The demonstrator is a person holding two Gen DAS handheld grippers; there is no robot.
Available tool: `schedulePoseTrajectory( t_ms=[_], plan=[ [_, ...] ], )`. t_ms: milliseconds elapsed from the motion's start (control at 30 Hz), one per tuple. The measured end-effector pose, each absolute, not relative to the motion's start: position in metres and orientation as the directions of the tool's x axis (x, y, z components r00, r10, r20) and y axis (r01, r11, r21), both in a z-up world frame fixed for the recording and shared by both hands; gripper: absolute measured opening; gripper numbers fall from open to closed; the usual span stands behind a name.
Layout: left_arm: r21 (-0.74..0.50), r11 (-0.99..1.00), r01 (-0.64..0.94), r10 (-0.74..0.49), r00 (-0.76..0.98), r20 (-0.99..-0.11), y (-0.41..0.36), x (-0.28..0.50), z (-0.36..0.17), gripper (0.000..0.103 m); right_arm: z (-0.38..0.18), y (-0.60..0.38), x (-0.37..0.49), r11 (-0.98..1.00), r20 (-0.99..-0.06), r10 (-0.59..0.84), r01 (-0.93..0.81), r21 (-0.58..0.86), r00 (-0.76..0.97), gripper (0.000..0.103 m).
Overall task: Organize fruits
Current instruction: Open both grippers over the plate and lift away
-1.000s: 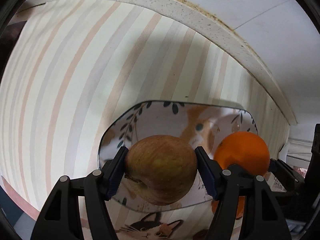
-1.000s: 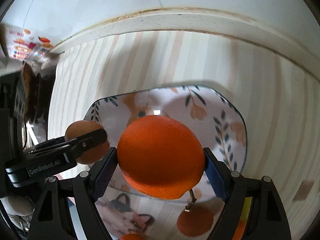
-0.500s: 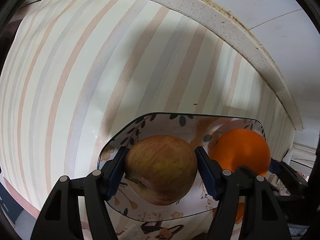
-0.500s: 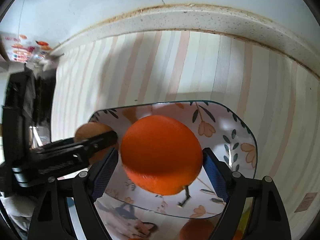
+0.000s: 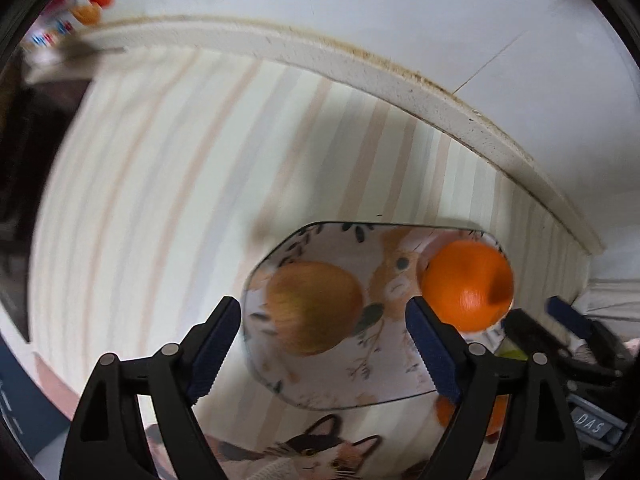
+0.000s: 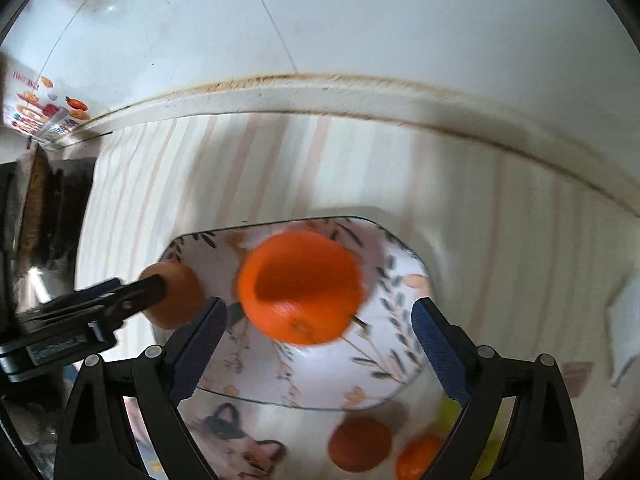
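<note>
1. The left gripper hangs over the near edge of a floral plate, its jaws spread wide and gripping nothing; the blue pads stand clear on either side of an apple.
2. The apple lies in the left part of the plate, apart from both pads, its outline smeared by blur.
3. The right gripper has its jaws equally wide apart and empty, with an orange ahead of them and touching neither pad.
4. The orange sits over the middle of the plate in the right wrist view; blur makes it impossible to tell whether it rests on the dish.
5. In the left wrist view the same orange shows at the right end of the plate, near the apple but not touching it.
6. The plate stands on a surface covered in a pale striped cloth that meets a speckled white ledge below a white wall.
7. Two more oranges lie on the cloth just in front of the plate, beside a cat-print patch.
</note>
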State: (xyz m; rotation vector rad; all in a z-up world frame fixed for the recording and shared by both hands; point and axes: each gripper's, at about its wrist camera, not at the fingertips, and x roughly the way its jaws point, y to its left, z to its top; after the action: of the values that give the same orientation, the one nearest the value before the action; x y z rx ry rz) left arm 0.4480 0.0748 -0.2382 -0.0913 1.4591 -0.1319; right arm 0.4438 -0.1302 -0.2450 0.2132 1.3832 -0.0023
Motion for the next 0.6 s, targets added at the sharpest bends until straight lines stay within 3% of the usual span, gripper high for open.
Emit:
schedulePoseTrajectory(
  t_ms=[400, 600],
  plan=[
    [-0.038, 0.997, 0.068, -0.053, 0.24, -0.969, 0.085, 0.378, -0.198, 0.084, -0.205, -0.101, 0.363, 0.993, -0.963, 0.044, 0.097, 0.072, 0.266, 0.096],
    [-0.054, 0.997, 0.055, -0.068, 0.289, -0.955, 0.089, 0.346, -0.174, 0.084, -0.18, -0.094, 0.331, 0.994, -0.949, 0.035, 0.089, 0.065, 0.312, 0.096]
  ],
)
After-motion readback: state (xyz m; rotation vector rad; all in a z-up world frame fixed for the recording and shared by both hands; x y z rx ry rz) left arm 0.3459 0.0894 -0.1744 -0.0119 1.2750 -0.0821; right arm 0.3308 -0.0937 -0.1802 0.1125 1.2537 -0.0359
